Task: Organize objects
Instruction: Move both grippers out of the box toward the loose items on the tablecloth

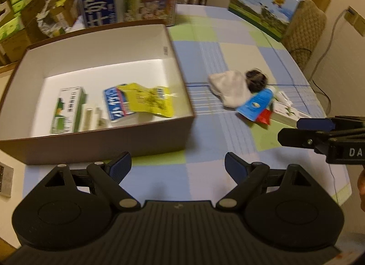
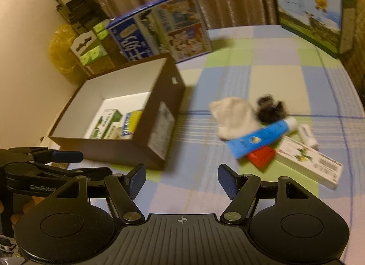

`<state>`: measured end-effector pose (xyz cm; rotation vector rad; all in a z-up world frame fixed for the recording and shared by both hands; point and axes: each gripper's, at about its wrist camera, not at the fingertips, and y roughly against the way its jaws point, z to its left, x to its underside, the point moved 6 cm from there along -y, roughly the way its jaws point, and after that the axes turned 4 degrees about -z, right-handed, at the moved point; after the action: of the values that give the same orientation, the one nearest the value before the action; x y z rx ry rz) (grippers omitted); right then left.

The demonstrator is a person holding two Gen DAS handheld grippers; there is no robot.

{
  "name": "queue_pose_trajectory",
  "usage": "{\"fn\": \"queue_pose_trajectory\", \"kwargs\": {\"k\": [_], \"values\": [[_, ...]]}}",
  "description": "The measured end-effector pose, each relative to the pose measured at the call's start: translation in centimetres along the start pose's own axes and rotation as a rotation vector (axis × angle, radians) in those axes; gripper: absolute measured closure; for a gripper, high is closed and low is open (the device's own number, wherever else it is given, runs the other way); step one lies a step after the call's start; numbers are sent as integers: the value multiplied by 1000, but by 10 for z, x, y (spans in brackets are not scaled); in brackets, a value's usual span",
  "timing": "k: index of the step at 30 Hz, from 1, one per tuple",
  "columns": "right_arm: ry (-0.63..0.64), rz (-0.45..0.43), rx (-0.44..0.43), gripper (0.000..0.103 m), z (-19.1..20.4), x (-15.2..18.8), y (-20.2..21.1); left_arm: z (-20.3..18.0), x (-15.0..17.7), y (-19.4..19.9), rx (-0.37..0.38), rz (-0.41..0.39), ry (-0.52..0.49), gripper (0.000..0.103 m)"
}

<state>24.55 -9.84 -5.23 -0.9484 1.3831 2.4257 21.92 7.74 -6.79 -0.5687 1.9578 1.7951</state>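
Tongs spread and empty on both sides, left tongs by the brown box, right tongs facing the toothpaste tube, likely next for boxing.

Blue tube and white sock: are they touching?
Touching. In the right wrist view the blue tube lies against the lower edge of the white sock, with no tablecloth showing between them.

- The left wrist view looks forward and down from low above the checked tablecloth, close to the brown box.
- The right wrist view sits further right, facing the same way.
- Both share the box, the white sock pile and the far cartons.
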Motion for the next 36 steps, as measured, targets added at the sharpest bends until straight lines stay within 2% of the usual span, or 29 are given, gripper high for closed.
{"fn": "queue_pose_trajectory", "kwargs": {"k": [11,20,28,36], "values": [[-75,-7,104,36,-73,9,33,-70,-9,-16,103,11,-80,16],[-90,-11,170,36,-124,13,46,-114,-17,-37,143,15,-115,16],[-36,-17,187,36,-162,11,34,-133,-27,-65,152,3,-109,17],[75,-12,133,36,-182,-1,1,-131,-37,-95,96,19,-72,17]]}}
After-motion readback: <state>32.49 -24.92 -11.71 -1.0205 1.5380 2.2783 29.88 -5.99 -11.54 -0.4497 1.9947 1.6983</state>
